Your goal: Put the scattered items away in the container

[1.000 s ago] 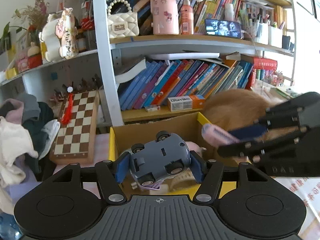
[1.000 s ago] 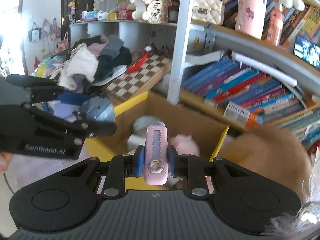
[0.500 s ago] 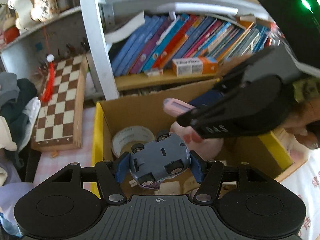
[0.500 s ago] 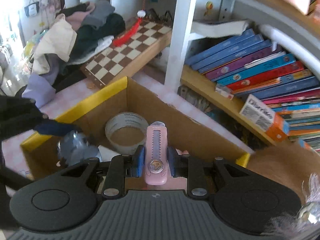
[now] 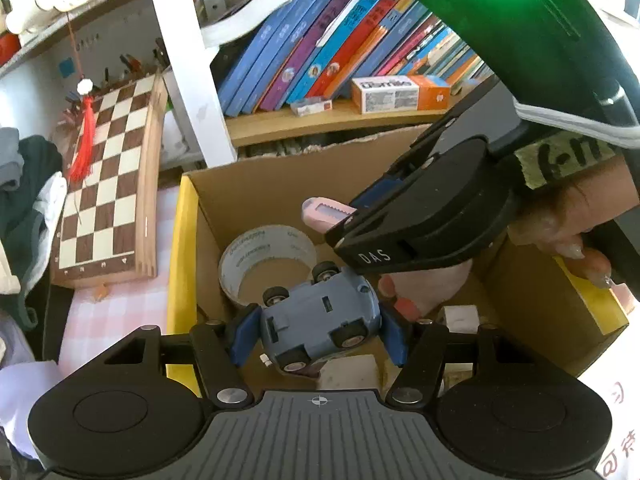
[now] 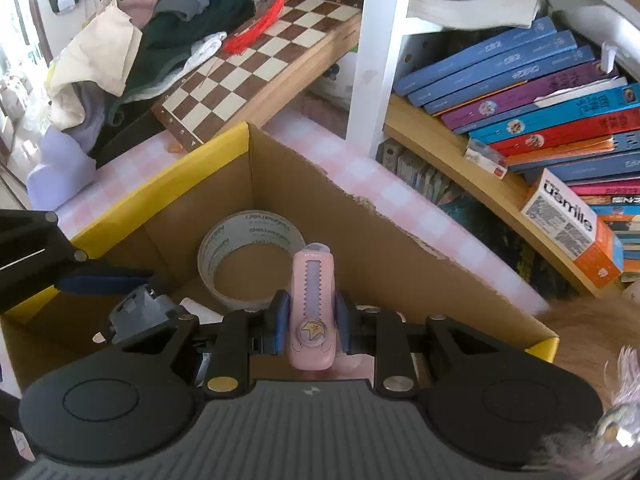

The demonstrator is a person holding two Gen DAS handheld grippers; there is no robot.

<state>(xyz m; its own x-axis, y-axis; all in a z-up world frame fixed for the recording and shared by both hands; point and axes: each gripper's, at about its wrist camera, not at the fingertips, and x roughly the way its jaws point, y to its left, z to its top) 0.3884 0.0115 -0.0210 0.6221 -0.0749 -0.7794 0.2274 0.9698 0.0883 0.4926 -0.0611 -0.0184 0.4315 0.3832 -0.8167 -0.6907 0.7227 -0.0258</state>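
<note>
The cardboard box [image 6: 280,184] with its yellow rim fills the middle of both views, open-topped and stiff enough to take things dropped into it; it sits on the pink checked tabletop [image 6: 120,184], which shows to the left of it in the right wrist view. Inside, against the far corner, a roll of tape [image 6: 250,256] lies flat, a light hard ring that looks easy to bump aside. Something soft and pink [image 5: 432,284] lies lower right of it in the left wrist view, partly hidden.

Next in size is the toy car [image 5: 320,320], grey-blue hard plastic, turned wheels-up at the bottom centre of the left wrist view. The left gripper [image 5: 316,332] has its fingers spread to the car's width and pressed against its two sides, holding it over the box's open top. It looks light and rigid but smooth, and the wheels would let it roll, so the flat flanks between the wheels are the sensible hold, as now. I'd expect it to land without harm from this height.

Smallest is the pink utility knife [image 6: 312,308], a slim plastic body with a notched slider, at the bottom centre of the right wrist view. The right gripper [image 6: 310,328] has its fingers drawn narrow, clamped on its lower half, the tip pointing down into the box toward the tape roll. It seems light and stiff, and slippery along its length; I see no blade out.
</note>
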